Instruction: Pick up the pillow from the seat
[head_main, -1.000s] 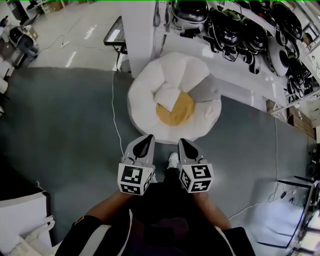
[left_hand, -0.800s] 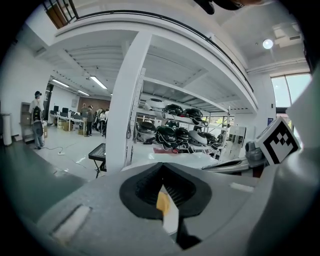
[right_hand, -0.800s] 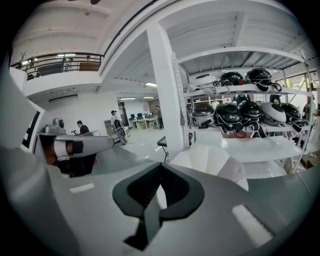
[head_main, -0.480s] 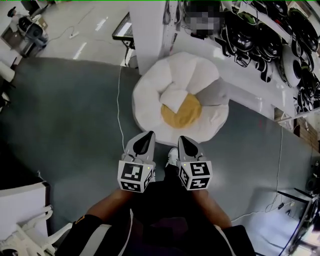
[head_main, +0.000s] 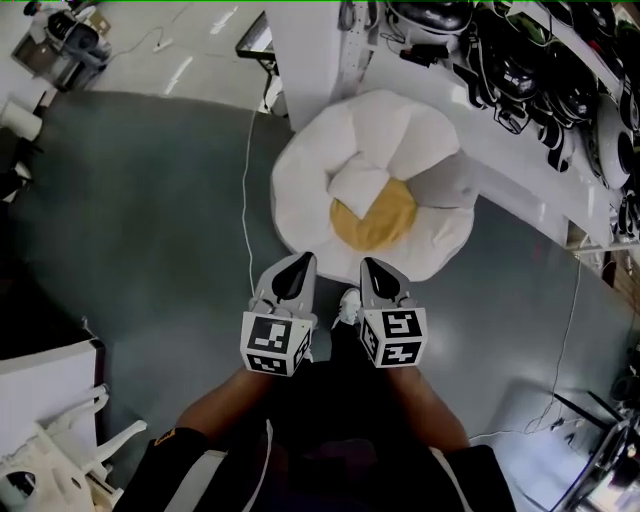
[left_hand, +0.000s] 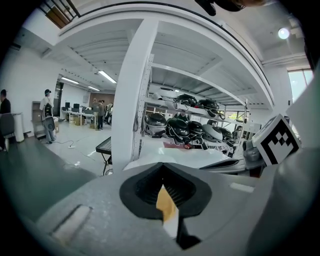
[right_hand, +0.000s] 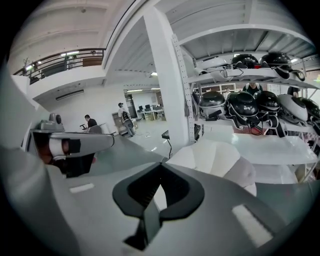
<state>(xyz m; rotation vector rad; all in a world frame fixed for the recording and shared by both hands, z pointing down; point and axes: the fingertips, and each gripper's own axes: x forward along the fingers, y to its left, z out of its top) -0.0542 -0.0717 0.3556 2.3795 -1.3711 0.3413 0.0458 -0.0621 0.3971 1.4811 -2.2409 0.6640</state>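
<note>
**Both grippers shut, just short of the seat**

The left gripper (head_main: 298, 266) and right gripper (head_main: 373, 268) are held side by side close to the person's body. The fingers of each are pressed together with nothing between them. Their tips point at the round white seat (head_main: 305, 190) on the grey carpet (head_main: 140, 210) and stop just short of its near rim. A white pillow (head_main: 358, 186) lies in the seat, touching its yellow centre (head_main: 378, 218). A grey pillow (head_main: 442, 184) rests at the seat's right edge. Helmets (head_main: 520, 65) fill the shelves behind.
</note>
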